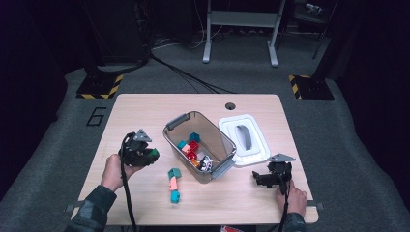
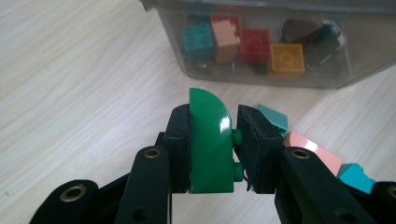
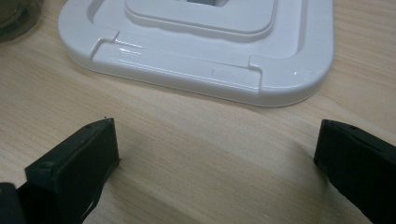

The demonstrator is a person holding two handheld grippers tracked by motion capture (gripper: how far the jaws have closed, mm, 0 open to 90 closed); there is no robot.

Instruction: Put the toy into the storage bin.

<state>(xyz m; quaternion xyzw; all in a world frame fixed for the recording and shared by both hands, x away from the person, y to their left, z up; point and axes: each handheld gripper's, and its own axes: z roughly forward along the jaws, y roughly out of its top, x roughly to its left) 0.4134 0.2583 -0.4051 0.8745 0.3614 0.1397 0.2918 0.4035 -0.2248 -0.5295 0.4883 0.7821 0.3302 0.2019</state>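
My left gripper (image 2: 214, 149) is shut on a green curved brick (image 2: 210, 144), held a little above the table; from above, the left gripper (image 1: 151, 155) sits left of the clear bin (image 1: 222, 140). The bin holds several coloured bricks (image 1: 192, 147), also visible through its wall as teal, tan, red and yellow bricks (image 2: 252, 44). A short stack of teal and pink bricks (image 1: 173, 185) lies on the table in front of the bin, just right of the left jaws in the left gripper view. My right gripper (image 3: 215, 158) rests open on the table near the white lid (image 3: 201, 51).
The white lid (image 1: 244, 137) with its grey handle lies flat right of the bin. The wooden table (image 1: 145, 111) has a cable hole (image 1: 230, 106) at the back. A person's hands hold both grippers near the front edge.
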